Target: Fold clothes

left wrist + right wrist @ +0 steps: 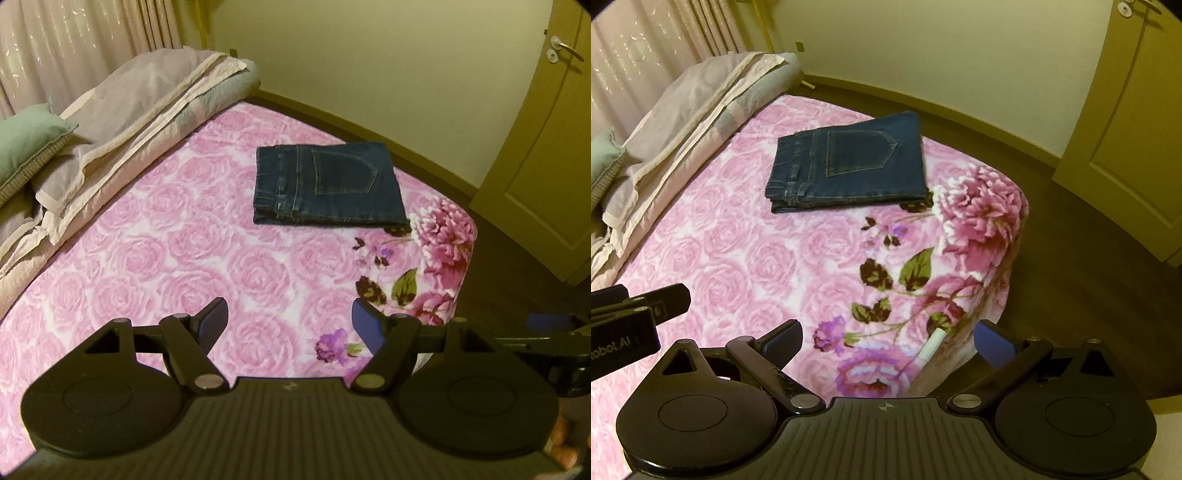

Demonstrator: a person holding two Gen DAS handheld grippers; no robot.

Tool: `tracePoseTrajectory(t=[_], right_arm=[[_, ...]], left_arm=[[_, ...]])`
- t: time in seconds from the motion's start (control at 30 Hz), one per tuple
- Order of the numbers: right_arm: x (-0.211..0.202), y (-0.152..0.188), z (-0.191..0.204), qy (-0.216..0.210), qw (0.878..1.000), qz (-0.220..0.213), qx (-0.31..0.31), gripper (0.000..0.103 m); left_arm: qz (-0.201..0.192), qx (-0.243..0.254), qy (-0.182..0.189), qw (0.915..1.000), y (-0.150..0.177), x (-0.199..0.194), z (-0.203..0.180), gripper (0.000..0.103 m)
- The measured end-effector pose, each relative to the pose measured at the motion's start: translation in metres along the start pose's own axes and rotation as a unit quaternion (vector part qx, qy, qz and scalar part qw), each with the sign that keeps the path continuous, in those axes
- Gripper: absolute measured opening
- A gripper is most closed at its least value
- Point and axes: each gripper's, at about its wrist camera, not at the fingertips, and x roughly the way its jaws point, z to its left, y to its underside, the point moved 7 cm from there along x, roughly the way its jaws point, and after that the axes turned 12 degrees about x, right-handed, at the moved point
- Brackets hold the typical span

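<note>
Folded jeans point(328, 184) flat on the pink floral bed point(177, 236), centre-right of the frame, back pocket up. Left tongs point(290, 323) low in frame, spread wide, empty. Right tongs point(888, 343) likewise wide apart, holding nothing.

A: From my tools, I see open bed point(192, 236) up to the folded jeans point(328, 184).

B: Agreed; bedding pile point(122, 122) blocks my left, bed edge drops off on my right.
</note>
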Motion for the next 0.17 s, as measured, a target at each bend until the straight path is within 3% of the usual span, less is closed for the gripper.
tracePoseTrajectory(t=[0.17], right_arm=[[-0.012, 0.0, -0.006, -0.008, 1.0, -0.011, -0.003, 0.102]], left_arm=[[-0.022, 0.001, -0.012, 0.9997, -0.003, -0.017, -0.007, 0.071]])
